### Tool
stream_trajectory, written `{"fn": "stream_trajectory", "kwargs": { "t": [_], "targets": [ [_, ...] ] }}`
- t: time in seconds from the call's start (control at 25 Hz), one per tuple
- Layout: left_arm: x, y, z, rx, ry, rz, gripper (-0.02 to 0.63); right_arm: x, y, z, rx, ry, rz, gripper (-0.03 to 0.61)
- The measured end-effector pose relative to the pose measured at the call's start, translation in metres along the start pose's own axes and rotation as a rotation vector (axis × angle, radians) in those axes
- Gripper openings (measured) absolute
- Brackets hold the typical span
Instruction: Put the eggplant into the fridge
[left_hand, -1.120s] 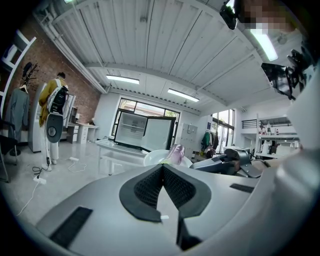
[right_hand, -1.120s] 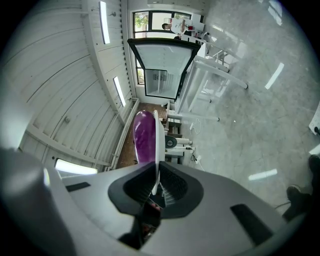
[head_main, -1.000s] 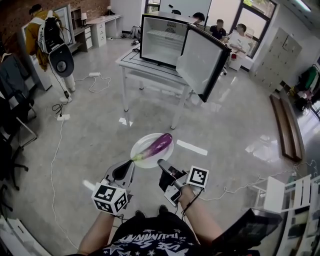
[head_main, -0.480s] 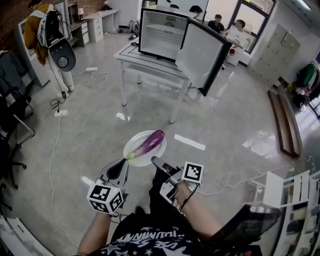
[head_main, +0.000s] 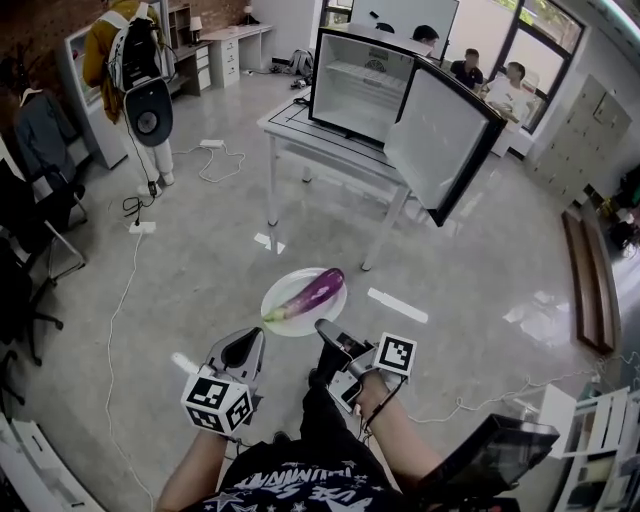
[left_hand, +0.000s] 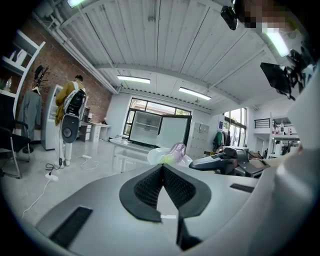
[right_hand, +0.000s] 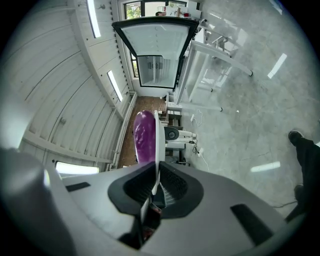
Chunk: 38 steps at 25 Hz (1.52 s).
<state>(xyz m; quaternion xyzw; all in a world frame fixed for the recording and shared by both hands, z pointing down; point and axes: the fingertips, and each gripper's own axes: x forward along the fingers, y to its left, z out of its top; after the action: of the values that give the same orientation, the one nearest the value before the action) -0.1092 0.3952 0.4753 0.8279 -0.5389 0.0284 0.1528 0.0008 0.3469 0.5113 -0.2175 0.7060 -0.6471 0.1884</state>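
Observation:
A purple eggplant (head_main: 316, 292) lies on a white plate (head_main: 288, 318) that is carried above the floor. My right gripper (head_main: 322, 328) is shut on the plate's near rim; in the right gripper view the plate (right_hand: 157, 142) stands edge-on between the pads with the eggplant (right_hand: 144, 134) beside it. My left gripper (head_main: 246, 346) is shut and holds nothing, just left of the plate. From the left gripper view the eggplant (left_hand: 176, 150) shows ahead. The open fridge (head_main: 362, 86) stands on a white table (head_main: 292, 128), its door (head_main: 442, 142) swung out to the right.
Table legs (head_main: 273, 196) stand ahead of the plate. Cables (head_main: 135, 228) run across the floor at left, near a hanging backpack (head_main: 145, 75) and chairs (head_main: 35, 245). People sit at a desk behind the fridge (head_main: 490, 78). A shelf unit (head_main: 590, 450) is at right.
Both grippers and the plate with the eggplant have moved forward over the floor toward the table. The right gripper's hold on the rim is unchanged.

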Motion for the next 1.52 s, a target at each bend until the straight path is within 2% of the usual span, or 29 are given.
{"fn": "stream_trajectory", "kwargs": {
  "t": [0.36,0.6,0.88,1.2,1.52],
  "targets": [
    [0.091,0.031,0.026,-0.005,0.009,0.001,0.009,0.045,-0.004,0.091,0.012,-0.024,0.018,0.026],
    [0.157,0.036,0.047,0.004,0.012,-0.010,0.009,0.063,-0.008,0.158,0.020,-0.040,0.021,0.026],
    [0.219,0.042,0.067,0.023,0.016,0.007,0.009,0.084,-0.011,0.218,0.029,-0.024,0.037,0.026],
    [0.271,0.044,0.070,0.016,0.030,0.033,0.009,0.104,-0.019,0.265,0.048,0.017,0.045,0.026],
    [0.296,0.059,0.075,0.015,0.044,0.039,0.009,0.119,-0.031,0.292,0.077,-0.003,0.035,0.026]
  ]
}}
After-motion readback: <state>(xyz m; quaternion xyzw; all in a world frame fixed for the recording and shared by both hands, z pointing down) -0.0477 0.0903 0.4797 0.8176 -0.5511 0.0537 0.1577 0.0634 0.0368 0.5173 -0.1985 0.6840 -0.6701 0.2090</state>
